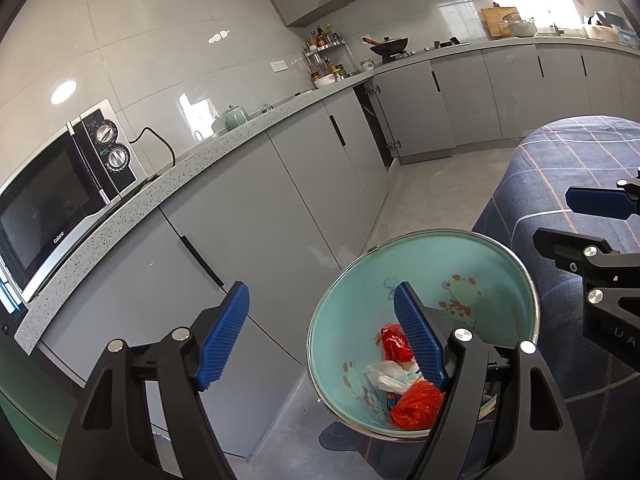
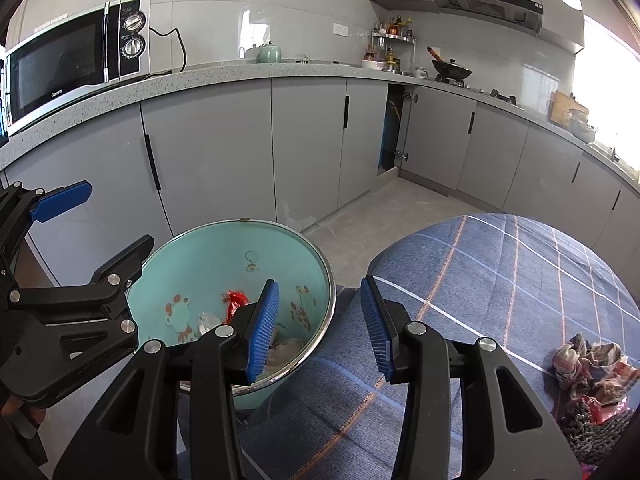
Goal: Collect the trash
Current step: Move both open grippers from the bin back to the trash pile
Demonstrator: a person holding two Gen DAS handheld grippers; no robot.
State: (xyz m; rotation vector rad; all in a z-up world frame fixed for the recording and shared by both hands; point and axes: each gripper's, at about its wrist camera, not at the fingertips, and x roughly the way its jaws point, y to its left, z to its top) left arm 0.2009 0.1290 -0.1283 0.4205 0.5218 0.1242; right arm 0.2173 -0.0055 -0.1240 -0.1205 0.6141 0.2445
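A teal bin [image 1: 460,264] with cartoon prints stands on the floor against a table covered in blue checked cloth [image 2: 500,280]. Inside the bin lie red crumpled wrappers [image 1: 416,404] and a white plastic scrap [image 1: 384,372]. My left gripper [image 1: 320,296] hangs open over the bin's left rim with nothing between its blue pads. My right gripper [image 2: 319,284] is open and empty above the bin's right rim and the table's edge. More crumpled wrappers [image 2: 592,364] lie on the cloth at the right. Each gripper shows in the other's view, the right gripper [image 1: 576,220] and the left gripper [image 2: 114,216].
Grey cabinets run under a speckled counter [image 2: 224,70] behind the bin. A microwave [image 2: 76,60] sits at the counter's left, with a green pot [image 2: 269,54] and a wok [image 2: 450,68] farther along. One cabinet bay [image 2: 390,132] stands open. Grey floor [image 2: 380,216] lies beyond.
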